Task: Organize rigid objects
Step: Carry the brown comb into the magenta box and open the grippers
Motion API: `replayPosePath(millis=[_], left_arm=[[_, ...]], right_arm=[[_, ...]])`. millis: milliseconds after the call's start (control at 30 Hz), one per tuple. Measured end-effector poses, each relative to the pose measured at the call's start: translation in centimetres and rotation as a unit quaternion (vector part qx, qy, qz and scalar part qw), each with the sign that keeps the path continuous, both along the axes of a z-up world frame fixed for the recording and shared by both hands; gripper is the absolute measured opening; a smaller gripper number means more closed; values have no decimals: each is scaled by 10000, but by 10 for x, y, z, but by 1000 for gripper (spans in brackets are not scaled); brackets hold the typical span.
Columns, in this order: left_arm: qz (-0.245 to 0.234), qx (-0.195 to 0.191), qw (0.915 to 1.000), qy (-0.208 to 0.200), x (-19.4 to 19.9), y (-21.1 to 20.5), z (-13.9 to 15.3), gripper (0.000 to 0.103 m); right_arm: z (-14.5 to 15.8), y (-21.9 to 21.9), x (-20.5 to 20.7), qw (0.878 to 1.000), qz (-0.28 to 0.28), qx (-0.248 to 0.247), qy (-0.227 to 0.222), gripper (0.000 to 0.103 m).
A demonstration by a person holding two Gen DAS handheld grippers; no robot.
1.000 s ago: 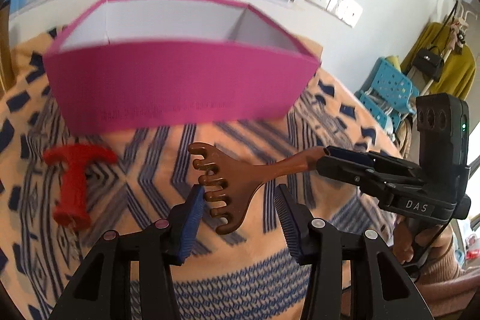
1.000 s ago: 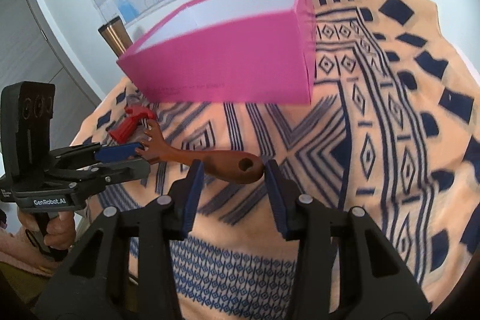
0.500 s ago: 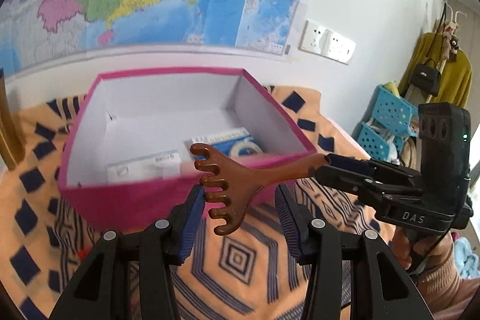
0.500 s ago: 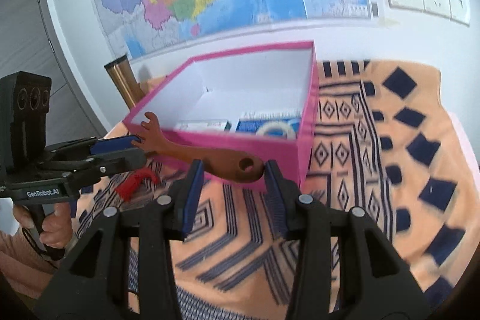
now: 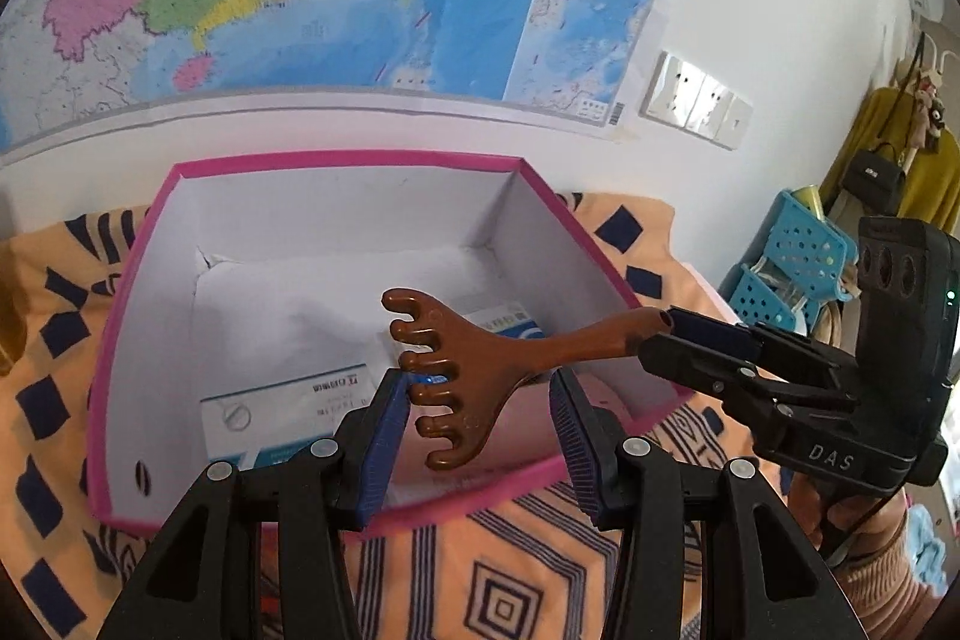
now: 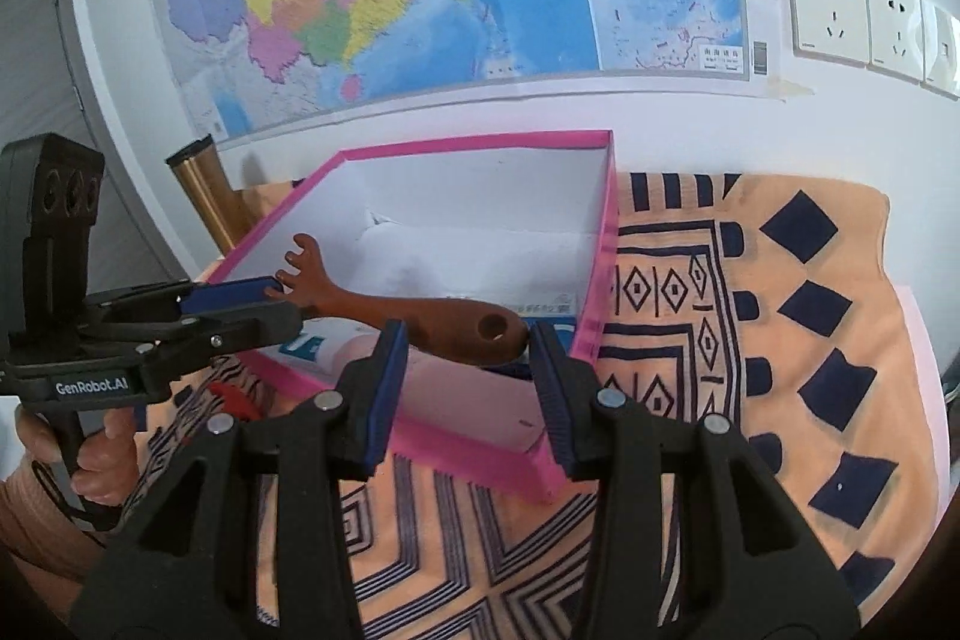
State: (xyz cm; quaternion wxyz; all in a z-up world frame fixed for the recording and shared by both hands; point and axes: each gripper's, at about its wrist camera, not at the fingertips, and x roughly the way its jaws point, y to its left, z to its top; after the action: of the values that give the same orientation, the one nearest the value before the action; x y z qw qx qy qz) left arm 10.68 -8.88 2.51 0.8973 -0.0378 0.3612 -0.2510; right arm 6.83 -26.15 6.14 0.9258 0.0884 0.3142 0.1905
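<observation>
A: Where is the brown back scratcher (image 5: 480,364)?

B: In the air over the open pink box (image 5: 336,160), which sits on the patterned cloth (image 6: 780,340).

A: And the 2 grippers?

B: The left gripper (image 5: 474,424) is clamped across its clawed head; the right gripper (image 6: 468,370) is clamped on its handle end. Cartons (image 5: 282,412) lie inside the box.

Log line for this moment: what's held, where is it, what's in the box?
held: back scratcher by both hand-held grippers, left head, right handle | position: above pink box | box contents: cartons
</observation>
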Motion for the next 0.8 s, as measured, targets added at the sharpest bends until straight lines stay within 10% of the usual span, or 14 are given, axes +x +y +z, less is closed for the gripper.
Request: replayPosePath(millis=[800], left_arm=[[7, 197, 9994, 291, 21, -4, -28, 48]], right_arm=[[-8, 14, 17, 9970, -310, -710, -3, 45]])
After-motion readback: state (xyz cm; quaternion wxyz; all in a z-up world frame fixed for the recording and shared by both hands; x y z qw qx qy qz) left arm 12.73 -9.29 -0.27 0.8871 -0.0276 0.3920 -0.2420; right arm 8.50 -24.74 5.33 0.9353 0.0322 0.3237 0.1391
